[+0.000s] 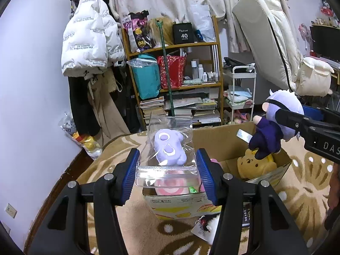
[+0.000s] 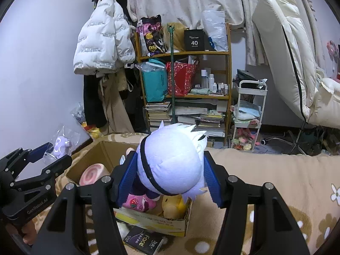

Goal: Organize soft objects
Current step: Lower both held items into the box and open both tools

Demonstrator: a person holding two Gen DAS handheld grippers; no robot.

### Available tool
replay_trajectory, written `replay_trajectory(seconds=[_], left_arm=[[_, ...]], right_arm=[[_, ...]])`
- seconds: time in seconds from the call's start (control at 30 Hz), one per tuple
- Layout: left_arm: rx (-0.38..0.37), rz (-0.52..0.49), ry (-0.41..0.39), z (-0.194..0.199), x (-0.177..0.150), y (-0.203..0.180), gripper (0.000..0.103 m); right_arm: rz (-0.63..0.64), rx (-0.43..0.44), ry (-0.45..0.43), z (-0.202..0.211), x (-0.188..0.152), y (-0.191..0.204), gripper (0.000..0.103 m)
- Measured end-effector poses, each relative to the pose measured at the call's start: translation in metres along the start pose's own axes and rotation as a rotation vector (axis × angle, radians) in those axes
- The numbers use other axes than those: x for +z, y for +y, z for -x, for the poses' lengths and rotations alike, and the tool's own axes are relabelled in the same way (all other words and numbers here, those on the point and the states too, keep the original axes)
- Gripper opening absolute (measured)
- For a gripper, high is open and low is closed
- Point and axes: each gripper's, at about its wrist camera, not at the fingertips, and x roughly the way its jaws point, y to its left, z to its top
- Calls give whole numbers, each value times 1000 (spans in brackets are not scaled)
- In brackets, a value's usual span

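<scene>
The white-haired plush doll [image 2: 170,165] hung head-up between the fingers of the right gripper [image 2: 169,178], which were closed narrowly on its round head, its dark-clothed body dangling below. It sat directly over the open cardboard box [image 2: 157,223], so the coming move looked like a plain lowering and release: the doll's long axis ran roughly vertical, feet toward the box, and the right hand was clearly the nearer one for this drop. Inside the box lay a yellow bear plush [image 2: 172,207], a pink strawberry plush [image 2: 138,204] and a pink swirl cushion [image 2: 93,173], the bear almost under the doll.

To the left, the left gripper [image 1: 167,170] pinched a clear zip bag [image 1: 170,146] by its lower edges; the bag stood upright ahead of the fingers, holding a lilac toy [image 1: 169,148], above the box's near-left rim. The box rested on a beige flowered blanket [image 2: 276,180], with a wooden shelf [image 2: 184,53] well behind.
</scene>
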Motion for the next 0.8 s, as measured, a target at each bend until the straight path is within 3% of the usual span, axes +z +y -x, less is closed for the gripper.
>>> replay_trajectory(seconds=[0.4, 0.53, 0.8], left_arm=[[2, 21, 69, -31, -16, 6, 54], [-22, 13, 77, -30, -16, 5, 54], [-36, 7, 86, -28, -18, 2, 54]], right_arm=[[46, -22, 94, -27, -20, 9, 65], [101, -45, 110, -30, -23, 14, 65], [88, -19, 124, -29, -28, 16, 67]])
